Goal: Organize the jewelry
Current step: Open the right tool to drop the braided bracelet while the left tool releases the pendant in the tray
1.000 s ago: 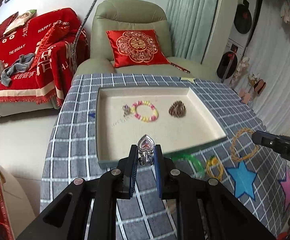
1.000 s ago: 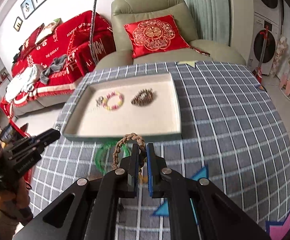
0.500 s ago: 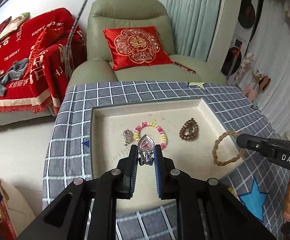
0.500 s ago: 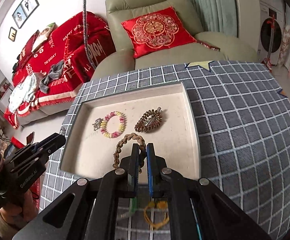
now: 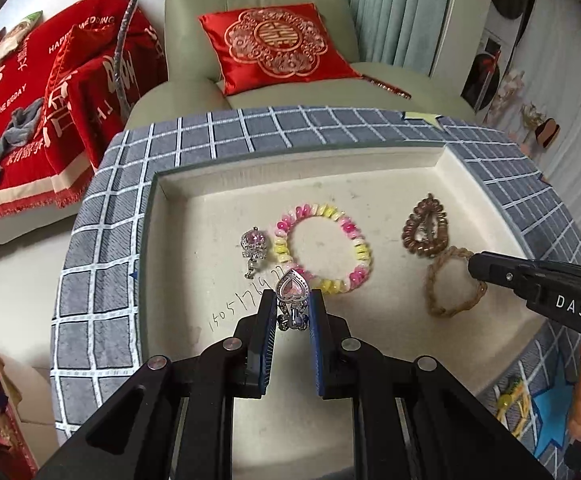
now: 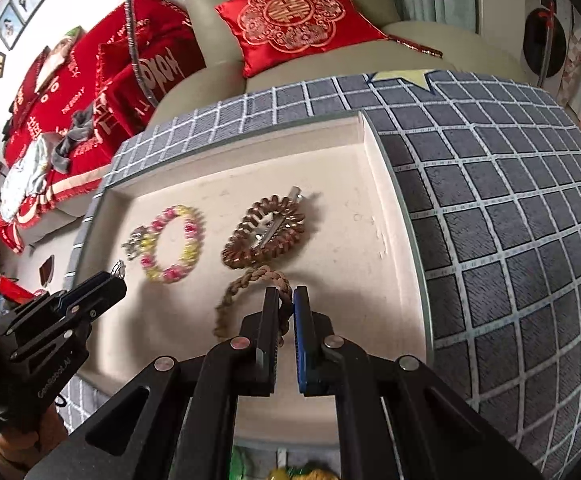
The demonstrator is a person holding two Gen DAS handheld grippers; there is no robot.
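A cream tray lies on the checked tablecloth. In it are a pink-and-yellow bead bracelet, a silver pink-stone ring and a brown coiled hair clip. My left gripper is shut on a silver heart-shaped pendant, held low over the tray next to the bead bracelet. My right gripper is shut on a brown braided bracelet, which hangs just below the hair clip over the tray floor. The right gripper also shows in the left wrist view.
A yellow hair tie and a blue star patch lie on the cloth in front of the tray. A green armchair with a red cushion stands behind the table. A red-covered sofa is at the left.
Both grippers have moved forward and down from the cloth in front of the tray to low over its floor. Each still holds its piece.
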